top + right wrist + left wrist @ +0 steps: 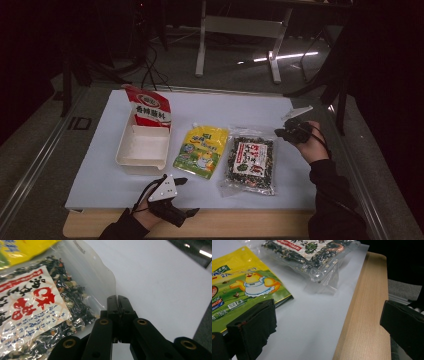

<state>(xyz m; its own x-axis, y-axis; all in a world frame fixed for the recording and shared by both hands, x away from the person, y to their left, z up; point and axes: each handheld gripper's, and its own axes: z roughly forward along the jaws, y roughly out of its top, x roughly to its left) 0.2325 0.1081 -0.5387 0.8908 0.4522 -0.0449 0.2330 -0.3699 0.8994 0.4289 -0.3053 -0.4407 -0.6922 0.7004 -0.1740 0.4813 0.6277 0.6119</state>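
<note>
Worktop (295, 195) covered by a white sheet, with a bare wooden strip along my near edge. Three packets and a tray lie on the sheet in a row. At left, the cream tray (142, 149) holds a red-and-white packet (149, 107) that leans upright against its far wall. In the middle lies the yellow pouch (201, 151), flat, its spout corner pointing away from me. To its right lies the clear bag of dried vegetables (251, 161), flat, with a red-and-white label; in the high view the two lie just beside each other, and I cannot tell whether their edges touch.

My right tool (292, 131) is above the far right corner of the clear bag, near the sheet's right side. In the right gripper view its jaws are pressed together with nothing between them (117, 305); the bag's sealed clear edge (100, 272) lies just beside and beyond the tips, and I cannot tell whether they touch it.

My left tool (175, 196) rests at the near edge of the sheet, below the tray and the pouch, with its grey three-cornered plate on top. In the left gripper view its jaws stand wide apart and empty (324, 322), one over the near corner of the yellow pouch (242, 287), the other past the wooden strip.
</note>
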